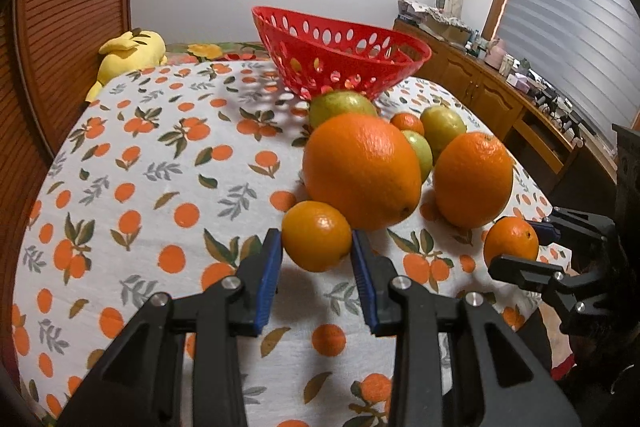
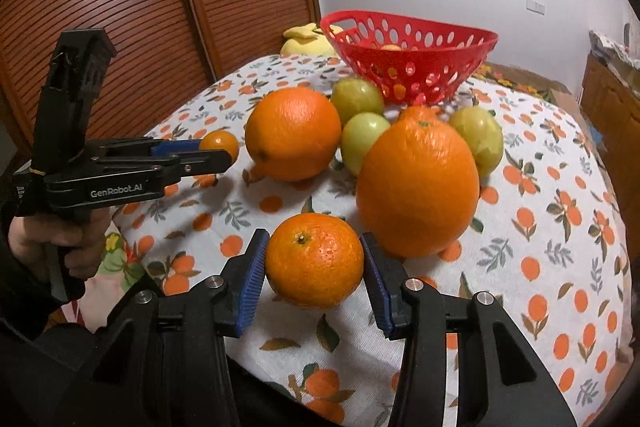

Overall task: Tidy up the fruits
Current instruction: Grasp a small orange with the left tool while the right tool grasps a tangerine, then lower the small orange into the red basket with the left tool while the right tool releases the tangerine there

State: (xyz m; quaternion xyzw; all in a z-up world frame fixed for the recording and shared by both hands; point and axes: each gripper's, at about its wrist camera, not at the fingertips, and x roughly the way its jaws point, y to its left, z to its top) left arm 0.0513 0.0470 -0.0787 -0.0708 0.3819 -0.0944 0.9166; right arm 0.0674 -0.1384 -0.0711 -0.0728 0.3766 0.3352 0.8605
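A red perforated basket [image 1: 340, 55] stands at the far side of the table; it also shows in the right wrist view [image 2: 408, 43]. Two large oranges [image 1: 362, 171] [image 1: 474, 179], several green fruits [image 1: 344, 105] and a small orange sit in front of it. My left gripper [image 1: 316, 247] is shut on a small tangerine [image 1: 316, 237]. My right gripper [image 2: 314, 259] is shut on another small tangerine [image 2: 314, 261], which also shows in the left wrist view [image 1: 511, 241]. Both tangerines are low over the cloth. The left gripper shows in the right wrist view [image 2: 212, 153].
The table carries an orange-print cloth [image 1: 160, 187]. A yellow plush toy [image 1: 132, 51] lies beyond the far left edge. Wooden louvred doors [image 2: 140, 27] stand at left, and a wooden sideboard [image 1: 500, 87] with clutter stands at right.
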